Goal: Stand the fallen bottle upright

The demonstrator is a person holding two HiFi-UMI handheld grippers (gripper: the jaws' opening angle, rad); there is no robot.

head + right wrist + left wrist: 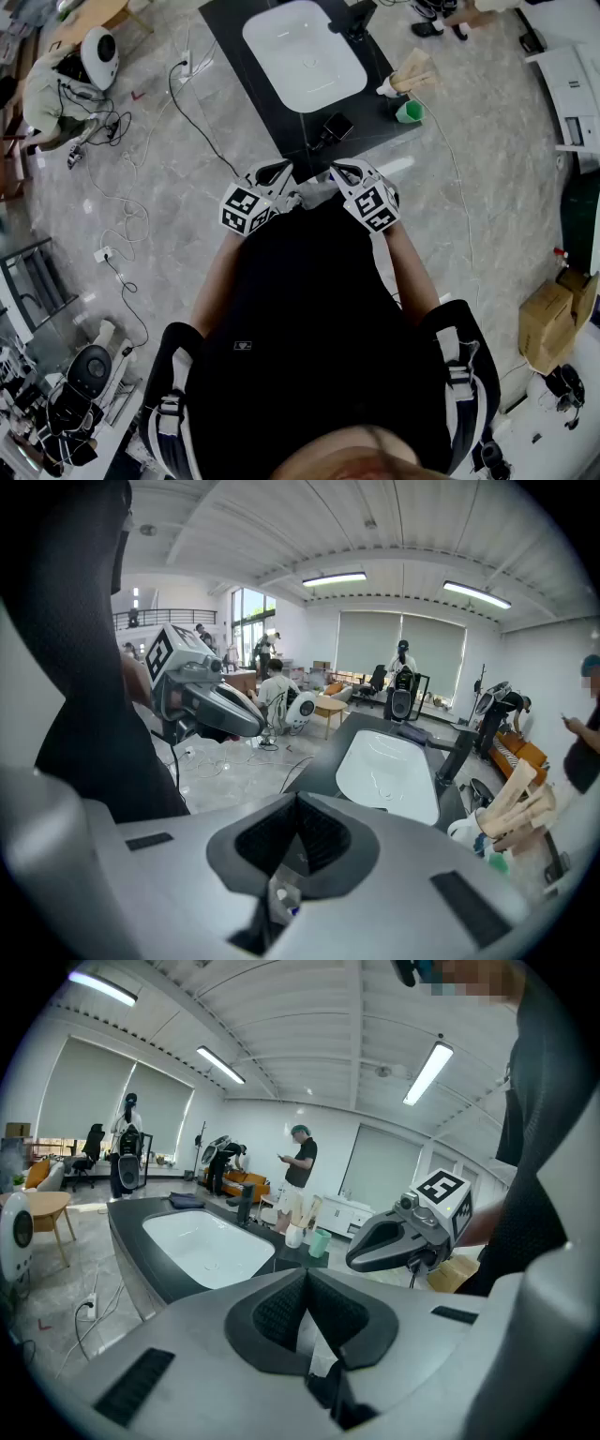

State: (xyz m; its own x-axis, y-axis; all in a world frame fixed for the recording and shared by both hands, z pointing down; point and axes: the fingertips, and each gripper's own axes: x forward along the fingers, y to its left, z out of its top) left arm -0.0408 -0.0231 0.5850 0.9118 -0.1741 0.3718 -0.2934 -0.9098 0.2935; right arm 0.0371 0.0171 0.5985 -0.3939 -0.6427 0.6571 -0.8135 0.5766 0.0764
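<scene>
Close to the person's chest, the left claw (273, 171) and right claw (346, 170) are both closed and empty, each bearing a black-and-white marker cube (246, 210). Beyond them is a dark bench (230, 52) with a white sink (281, 75). At the bench's right edge a small white bottle (385, 89) lies tipped near a green cup (409, 112).

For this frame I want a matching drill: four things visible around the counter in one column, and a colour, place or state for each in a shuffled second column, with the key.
Things:
1. sink basin
2. cup
3. cardboard box
4. right gripper

Descriptions:
A. green, standing on the counter to the right of the basin
B. fingers shut together
C. white, set into the dark counter
D. brown, near the head view's right edge

Pairs: 1-C; 2-A; 3-D; 4-B
</scene>
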